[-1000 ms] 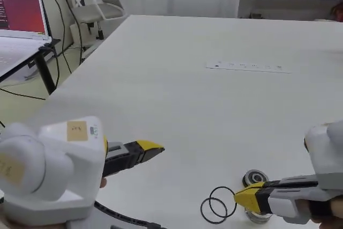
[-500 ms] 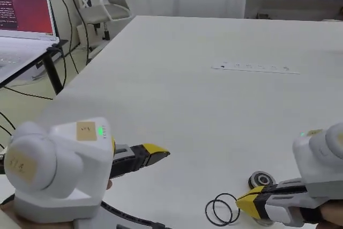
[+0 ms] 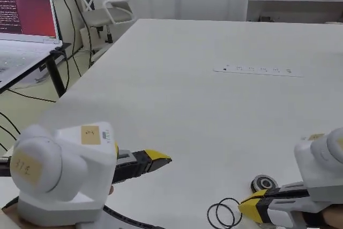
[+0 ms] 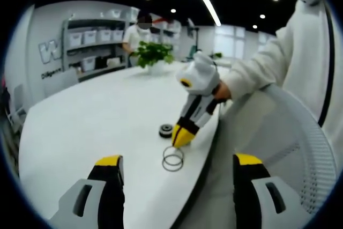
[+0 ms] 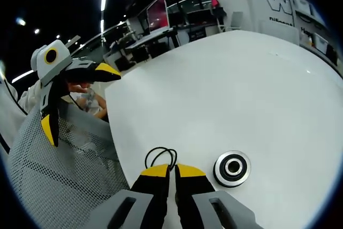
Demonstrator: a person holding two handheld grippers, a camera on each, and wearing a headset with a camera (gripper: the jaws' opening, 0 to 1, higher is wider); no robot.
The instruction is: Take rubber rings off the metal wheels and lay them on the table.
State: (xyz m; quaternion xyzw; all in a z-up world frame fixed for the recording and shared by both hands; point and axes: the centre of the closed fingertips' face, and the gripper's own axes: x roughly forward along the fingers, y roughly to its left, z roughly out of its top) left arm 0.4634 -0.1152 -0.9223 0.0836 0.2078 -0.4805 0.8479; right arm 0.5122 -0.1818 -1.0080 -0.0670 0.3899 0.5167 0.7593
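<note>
Barely shifted, right gripper (image 5: 172, 171) sits closed beside rubber rings (image 5: 161, 158); left gripper (image 4: 178, 160) gapes.

left tool (image 4: 178, 161), right tool (image 5: 172, 171): white bodies, black jaws tipped yellow; yellow sticker (image 3: 90, 134) on left; white sleeve (image 4: 257, 73).

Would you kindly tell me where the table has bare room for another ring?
The wide stretch of table between the left claw and the flat white strip is bare, and so is the far end beyond it. The near right edge is crowded: rubber rings, metal wheel and right claw sit close together.
</note>
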